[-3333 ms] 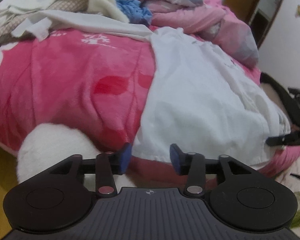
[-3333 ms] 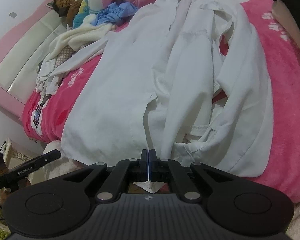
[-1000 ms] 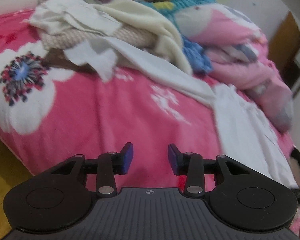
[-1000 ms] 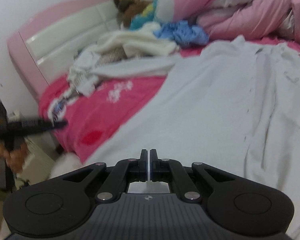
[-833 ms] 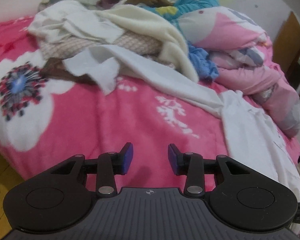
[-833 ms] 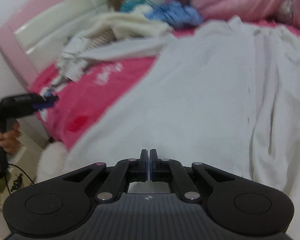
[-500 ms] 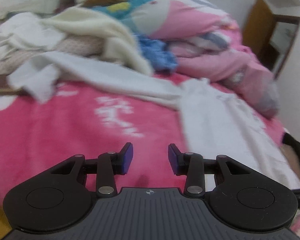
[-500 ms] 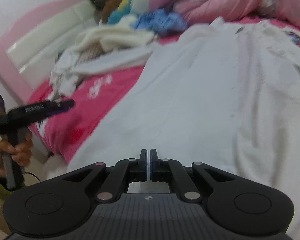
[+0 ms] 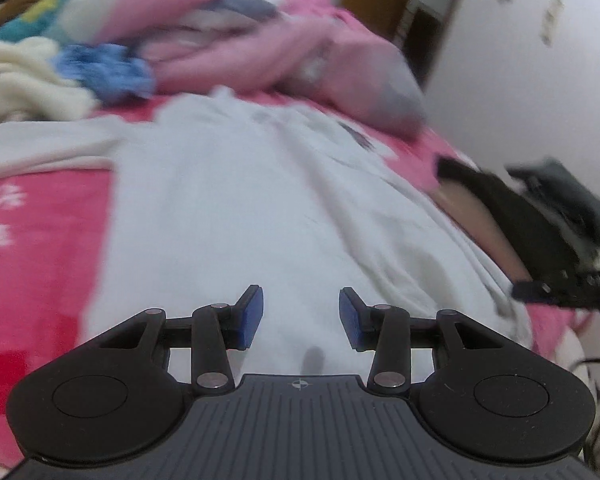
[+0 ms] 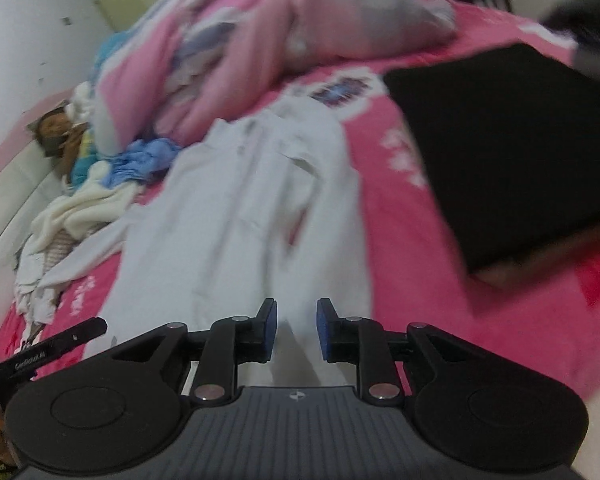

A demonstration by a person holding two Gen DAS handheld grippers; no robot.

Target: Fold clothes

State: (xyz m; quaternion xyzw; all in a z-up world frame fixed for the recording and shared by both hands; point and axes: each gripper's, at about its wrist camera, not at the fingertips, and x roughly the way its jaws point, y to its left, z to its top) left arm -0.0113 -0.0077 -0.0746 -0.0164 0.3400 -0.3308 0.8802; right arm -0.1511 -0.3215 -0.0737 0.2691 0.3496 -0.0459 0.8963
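Observation:
A white garment (image 9: 260, 200) lies spread out on the pink bed, its long sleeve stretching off to the left. My left gripper (image 9: 301, 312) hovers over the garment's near part. Its jaws are opening and nothing is between the blue pads. In the right wrist view the same garment (image 10: 252, 208) runs away from me, collar end far. My right gripper (image 10: 297, 322) is low over its near hem, jaws opening, and the pads press on nothing. The picture is blurred by motion. The other gripper's fingers (image 9: 540, 290) show at the right edge of the left view.
The pink flowered bedspread (image 9: 32, 264) is bare to the left. A heap of cream and blue clothes (image 9: 100, 68) and a pink quilt (image 9: 240, 40) lie at the far side. A black folded item (image 10: 500, 152) lies right of the garment. A wooden door (image 9: 380, 0) stands behind.
Both views have swung right across the bed, onto the white garment. The right gripper's jaws, shut a moment ago, have parted. The left gripper's jaws stand slightly wider.

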